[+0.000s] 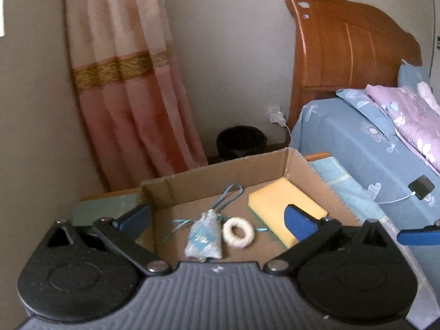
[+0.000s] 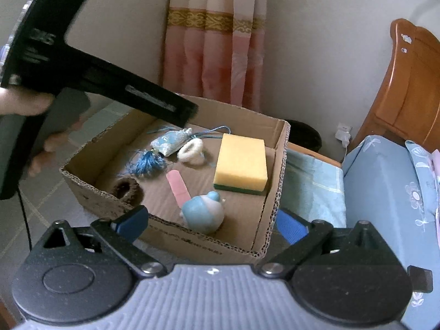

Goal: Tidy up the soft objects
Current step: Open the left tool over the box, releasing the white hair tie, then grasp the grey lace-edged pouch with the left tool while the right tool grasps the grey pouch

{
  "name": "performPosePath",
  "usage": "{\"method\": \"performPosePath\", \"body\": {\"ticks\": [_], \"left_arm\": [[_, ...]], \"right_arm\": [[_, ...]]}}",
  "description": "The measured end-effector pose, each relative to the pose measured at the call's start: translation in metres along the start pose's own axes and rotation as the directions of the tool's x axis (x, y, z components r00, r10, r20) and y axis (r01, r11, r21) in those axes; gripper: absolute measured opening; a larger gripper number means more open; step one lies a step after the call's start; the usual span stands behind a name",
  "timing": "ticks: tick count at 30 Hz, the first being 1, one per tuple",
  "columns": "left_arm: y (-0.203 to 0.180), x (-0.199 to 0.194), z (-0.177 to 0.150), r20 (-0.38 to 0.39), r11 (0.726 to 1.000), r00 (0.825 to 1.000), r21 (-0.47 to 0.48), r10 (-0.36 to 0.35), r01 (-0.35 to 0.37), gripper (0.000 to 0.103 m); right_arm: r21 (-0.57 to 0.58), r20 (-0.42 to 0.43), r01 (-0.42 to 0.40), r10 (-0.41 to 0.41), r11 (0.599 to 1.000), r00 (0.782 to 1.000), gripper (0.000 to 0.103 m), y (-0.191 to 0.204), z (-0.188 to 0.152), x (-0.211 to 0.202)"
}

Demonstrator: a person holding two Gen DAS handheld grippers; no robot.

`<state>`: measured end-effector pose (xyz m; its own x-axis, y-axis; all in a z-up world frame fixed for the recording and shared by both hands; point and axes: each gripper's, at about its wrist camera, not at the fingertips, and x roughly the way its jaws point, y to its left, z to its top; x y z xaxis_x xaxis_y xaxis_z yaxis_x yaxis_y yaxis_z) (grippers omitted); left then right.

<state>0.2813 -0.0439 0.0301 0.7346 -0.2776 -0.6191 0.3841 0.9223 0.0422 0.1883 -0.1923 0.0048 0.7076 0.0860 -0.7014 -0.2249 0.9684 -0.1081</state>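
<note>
Sitting in the cardboard box [image 2: 277,170] are the soft things: a yellow sponge [image 2: 241,163] with a green underside lying flat toward the far right corner, a white fuzzy ring [image 2: 191,152] just beside a pale blue sachet [image 2: 170,141] with a blue tassel [image 2: 147,165] and cords, a pink strip [image 2: 178,188] near the middle, a brown fuzzy ring [image 2: 127,189] leaning at the near left wall, and a blue-and-white plush [image 2: 203,213] near the front wall. Everything visible is already lying inside the box, so the sorting is probably close to done, or a tidying pass is under way.

The left gripper [image 1: 217,217] is hovering over the box with its blue fingers spread wide apart and holding nothing; the sachet and white ring are lying between them, farther in. The right gripper [image 2: 214,222] is also standing wide apart and empty, straddling the near front corner of the box.

For a good next pick, the left gripper should be coming straight down on the sachet's body, not its loose cords, which could be snagging the ring beside it. Closing gently is wise, as these things will be squashing rather than resisting.

The box is resting on a pale checked cloth [image 2: 310,176]. Beyond it a black bin [image 1: 241,143] is standing by the wall, a pink curtain [image 1: 132,88] is hanging behind, and a bed [image 1: 365,148] with a wooden headboard [image 1: 341,41] and blue floral sheet is lying to the right.
</note>
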Motion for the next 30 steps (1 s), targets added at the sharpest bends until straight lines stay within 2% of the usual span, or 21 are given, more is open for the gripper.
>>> {"method": "performPosePath", "body": {"ticks": [9,14,21,25,30], "left_arm": [[-0.002,-0.055,-0.014,0.01,0.998,0.999,0.047,0.036,-0.037,0.102],[-0.003,-0.098,-0.041,0.039,0.998,0.999,0.053,0.032,-0.034,0.102],[0.002,-0.131,-0.091,0.037,0.996,0.995,0.009,0.093,-0.093,0.102],[-0.001,-0.128,-0.118,0.01,0.999,0.999,0.0,0.046,-0.046,0.102],[-0.018,-0.109,-0.14,-0.052,0.998,0.998,0.055,-0.037,0.04,0.102]], "right_arm": [[0.013,0.011,-0.008,0.008,1.0,1.0,0.101,0.013,-0.004,-0.019],[0.043,0.022,0.008,-0.009,0.999,1.0,0.103,0.011,-0.012,-0.034],[0.128,-0.017,0.077,-0.075,0.989,0.997,0.103,0.002,-0.045,-0.04],[0.178,-0.067,0.081,-0.071,0.981,0.995,0.103,0.001,-0.07,-0.035],[0.242,-0.106,0.08,-0.055,0.967,0.993,0.103,0.0,-0.093,-0.032]]}}
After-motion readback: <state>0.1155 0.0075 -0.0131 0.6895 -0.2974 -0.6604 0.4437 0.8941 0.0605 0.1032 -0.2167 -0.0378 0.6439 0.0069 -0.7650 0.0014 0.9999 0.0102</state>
